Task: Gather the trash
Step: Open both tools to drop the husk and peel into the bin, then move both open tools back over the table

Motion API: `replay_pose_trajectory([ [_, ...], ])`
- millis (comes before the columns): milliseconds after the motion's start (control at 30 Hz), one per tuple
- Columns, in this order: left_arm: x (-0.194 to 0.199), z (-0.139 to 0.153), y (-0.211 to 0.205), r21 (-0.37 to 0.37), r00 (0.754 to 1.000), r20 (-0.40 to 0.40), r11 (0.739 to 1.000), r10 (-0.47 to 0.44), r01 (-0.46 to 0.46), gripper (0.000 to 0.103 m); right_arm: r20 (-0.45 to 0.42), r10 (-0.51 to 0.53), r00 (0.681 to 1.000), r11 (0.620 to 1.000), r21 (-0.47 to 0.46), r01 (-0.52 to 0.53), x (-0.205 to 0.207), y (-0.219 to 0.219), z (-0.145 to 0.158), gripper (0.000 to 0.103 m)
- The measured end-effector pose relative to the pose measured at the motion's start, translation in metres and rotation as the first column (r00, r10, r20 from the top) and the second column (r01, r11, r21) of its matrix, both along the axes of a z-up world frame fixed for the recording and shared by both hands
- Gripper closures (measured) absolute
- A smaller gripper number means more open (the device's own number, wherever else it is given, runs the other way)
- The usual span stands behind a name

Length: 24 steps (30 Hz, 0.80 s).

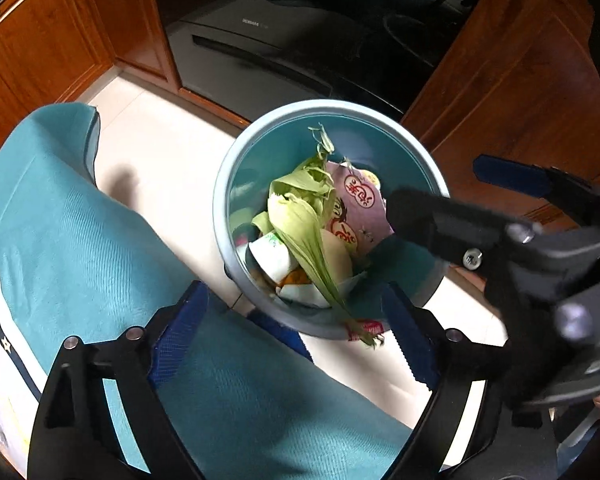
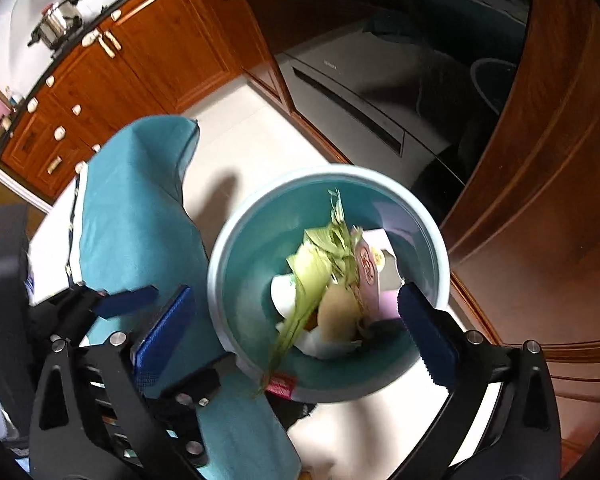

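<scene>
Both grippers, left gripper (image 1: 296, 336) and right gripper (image 2: 296, 312), are hanging wide open and empty over the bin (image 1: 236, 168). Corn husks (image 1: 300, 224) and wrappers (image 1: 360, 204) are lying inside; dropping seems finished, so fetching more trash likely follows.

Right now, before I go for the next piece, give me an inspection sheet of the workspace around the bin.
Surface: pale tiled floor; teal cloth draped over something at the left.
Job's things: round bin upright on the floor, holding a green corn husk, a pink printed wrapper and white paper scraps. A small red packet sits at the near rim; whether it is inside or outside, I cannot tell.
Clutter: nothing seen.
Grippers: left gripper open, empty, above the bin; right gripper open, empty.
Cables: nothing seen.
Surroundings: wooden cabinets, dark appliance, steel pot on the counter.
</scene>
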<state>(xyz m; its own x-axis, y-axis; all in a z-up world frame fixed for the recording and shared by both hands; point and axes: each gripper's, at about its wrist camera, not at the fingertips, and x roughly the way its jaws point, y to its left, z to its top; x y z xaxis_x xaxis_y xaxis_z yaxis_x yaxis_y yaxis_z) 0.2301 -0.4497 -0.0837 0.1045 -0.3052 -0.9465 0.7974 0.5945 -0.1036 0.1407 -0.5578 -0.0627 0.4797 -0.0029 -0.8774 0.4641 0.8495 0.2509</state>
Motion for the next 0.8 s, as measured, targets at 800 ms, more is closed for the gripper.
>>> replay_pose_trajectory([
  [800, -0.032, 0.055, 0.062, -0.093, 0.998, 0.068, 0.996, 0.005, 0.001, 0.004, -0.084, 0.014, 0.996, 0.998, -0.057, -0.018, -0.03, 0.051, 0.029, 0.006],
])
